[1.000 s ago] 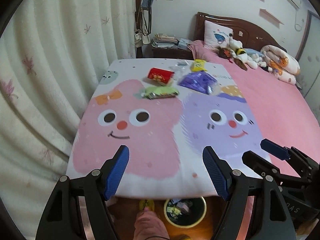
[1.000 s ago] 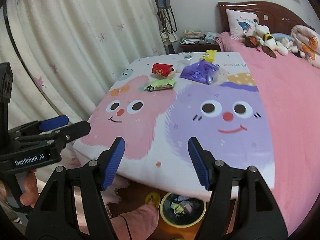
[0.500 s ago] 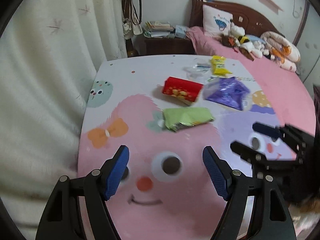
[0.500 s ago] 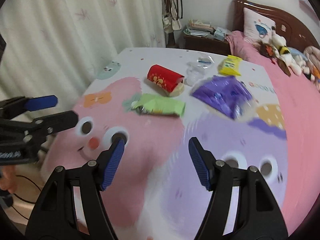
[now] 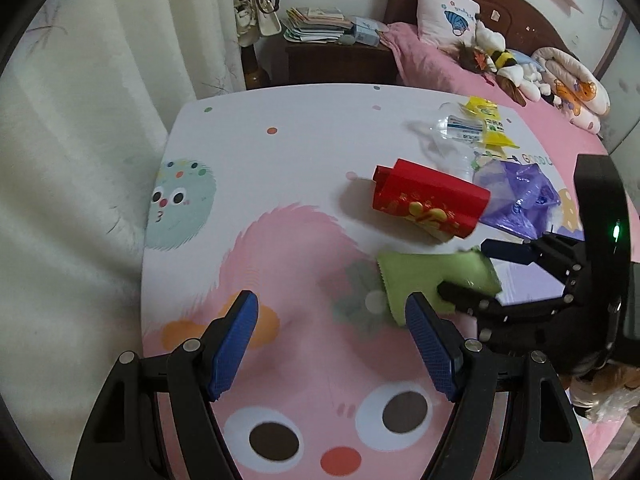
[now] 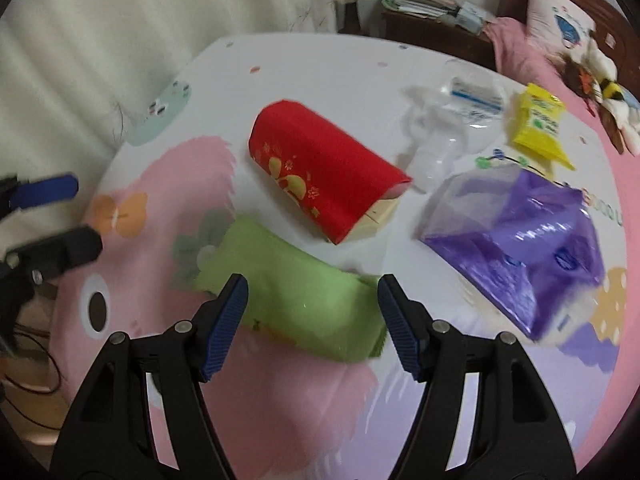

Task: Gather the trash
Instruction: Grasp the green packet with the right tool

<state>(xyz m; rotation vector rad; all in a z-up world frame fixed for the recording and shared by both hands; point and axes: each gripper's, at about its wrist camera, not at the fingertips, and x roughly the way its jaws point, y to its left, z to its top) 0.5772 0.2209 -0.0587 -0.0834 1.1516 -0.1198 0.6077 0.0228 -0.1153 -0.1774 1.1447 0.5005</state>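
Trash lies on the cartoon-print blanket [image 5: 280,140]: a green wrapper [image 6: 296,304], a red box [image 6: 324,192], a purple plastic bag [image 6: 528,236], a yellow packet [image 6: 538,124] and clear plastic packaging [image 6: 452,120]. My right gripper [image 6: 313,296] hovers over the green wrapper with its jaws opening. The wrapper lies between the blue pads, which do not press on it. My left gripper [image 5: 332,320] stands open above the pink print, just left of the green wrapper [image 5: 432,276], with nothing between its fingers. The red box [image 5: 428,204] lies beyond it.
A cream curtain [image 5: 80,160] hangs along the left side of the bed. At the back stand a dark nightstand [image 5: 336,52] with stacked papers, a pillow [image 5: 448,16] and plush toys [image 5: 504,64]. Pink bedding [image 6: 624,184] spreads to the right.
Both grippers have moved forward and down, from the foot of the bed to the trash pile. The floor bin has dropped out of view. The right jaws look slightly wider.
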